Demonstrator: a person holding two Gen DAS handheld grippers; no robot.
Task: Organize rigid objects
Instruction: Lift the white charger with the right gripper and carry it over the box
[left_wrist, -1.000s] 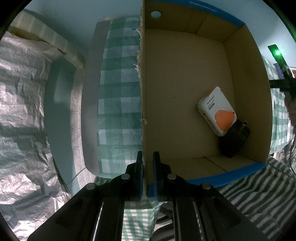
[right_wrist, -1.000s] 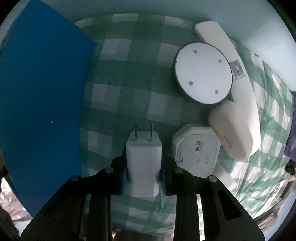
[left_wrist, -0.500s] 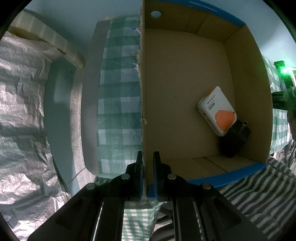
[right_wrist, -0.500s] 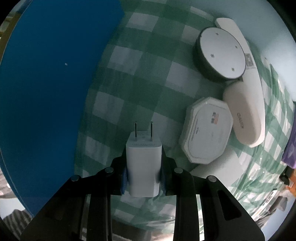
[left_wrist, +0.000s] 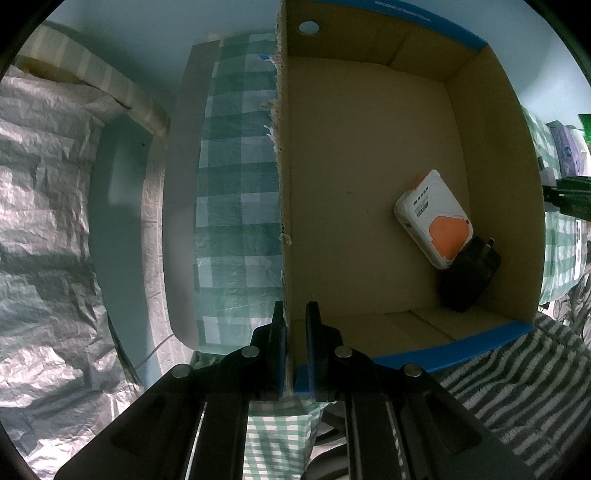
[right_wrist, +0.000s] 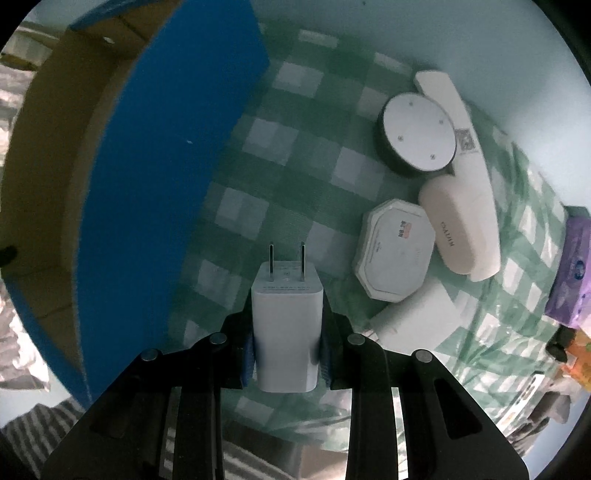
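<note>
The left gripper (left_wrist: 294, 347) is clamped on the left wall of the open cardboard box with blue outer sides (left_wrist: 369, 155), one finger outside and one inside, pinching the torn cardboard edge near the box's near-left corner. Inside the box, against its right wall, lies a white rectangular power bank with an orange patch (left_wrist: 434, 223), and a black plug adapter (left_wrist: 469, 278) sits touching its near end, toward the near-right corner.

The right gripper (right_wrist: 286, 328) grasps a white two-pin wall charger (right_wrist: 286, 325) by its flat sides, pins pointing away from the hand, held clear above the green-and-white checked tablecloth (right_wrist: 280, 166). The blue side of the box (right_wrist: 155, 177) rises just to the left of it — the charger is outside the box, over the cloth between that wall and the other items.

To the right on the cloth is a cluster of objects packed close together: a round disc with a grey face and dark rim (right_wrist: 417, 134) toward the far edge, a long white bar with a QR code (right_wrist: 465, 125) running behind it, a white oval case (right_wrist: 461, 225), and a white octagonal box with a red label (right_wrist: 395, 251) touching the case. A flat white piece (right_wrist: 417, 317) lies partly under the octagonal box. At the cloth's right edge sits a purple packet (right_wrist: 574, 273).
</note>
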